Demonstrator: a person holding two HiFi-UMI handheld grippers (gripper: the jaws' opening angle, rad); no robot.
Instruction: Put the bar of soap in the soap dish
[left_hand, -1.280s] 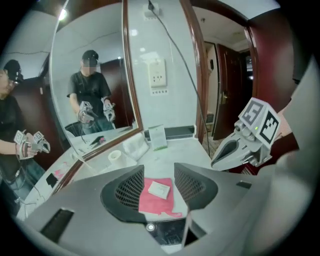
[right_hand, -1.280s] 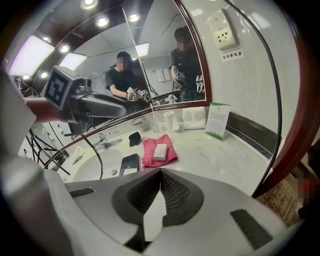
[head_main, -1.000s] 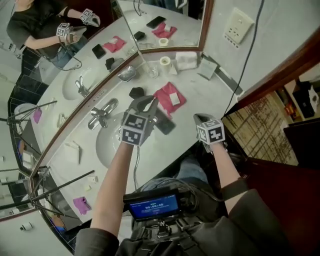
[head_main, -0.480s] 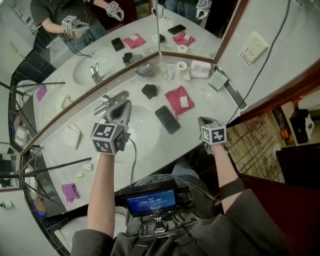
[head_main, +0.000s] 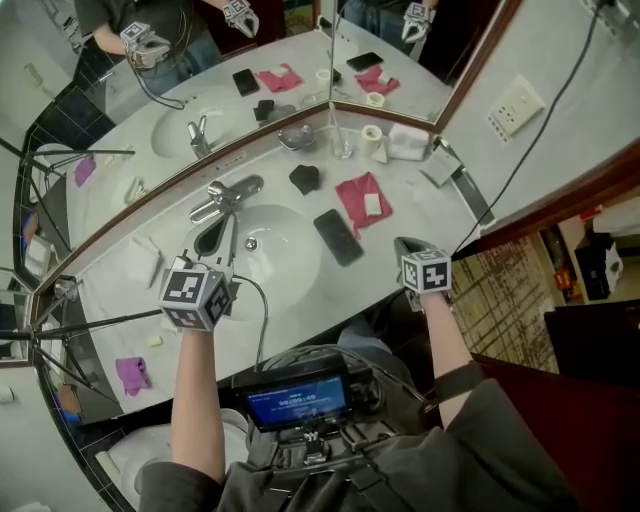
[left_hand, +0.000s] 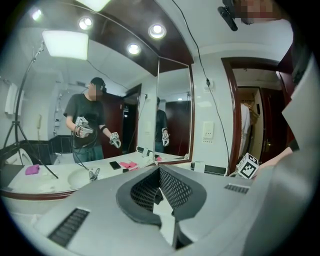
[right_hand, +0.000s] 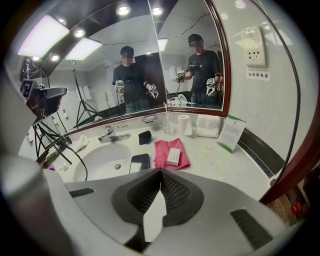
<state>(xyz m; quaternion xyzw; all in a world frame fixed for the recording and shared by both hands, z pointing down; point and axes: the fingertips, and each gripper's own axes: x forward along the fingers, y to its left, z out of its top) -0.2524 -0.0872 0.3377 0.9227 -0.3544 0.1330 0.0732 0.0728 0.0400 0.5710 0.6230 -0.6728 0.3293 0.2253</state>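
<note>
The white bar of soap (head_main: 373, 203) (right_hand: 173, 156) lies on a pink cloth (head_main: 357, 190) (right_hand: 170, 150) on the counter, right of the sink. A small silver soap dish (head_main: 297, 138) (right_hand: 148, 119) stands by the mirror behind it. My left gripper (head_main: 222, 235) (left_hand: 159, 171) hangs over the sink's left side near the faucet (head_main: 225, 195), shut and empty, far from the soap. The right gripper (head_main: 405, 243) (right_hand: 160, 174) is at the counter's front edge, right of the cloth, also shut with nothing in it and pointing toward the soap.
A black phone (head_main: 338, 237) lies between the sink basin (head_main: 280, 265) and the cloth. A small black object (head_main: 305, 178), a glass (head_main: 343, 148), a paper roll (head_main: 372, 140), a folded towel (head_main: 408, 142) and a card (head_main: 440, 165) line the back. Tripod legs (head_main: 90, 325) stand at the left.
My left gripper has swung from above the phone and cloth to the left, over the sink beside the faucet. The right gripper has hardly moved.
</note>
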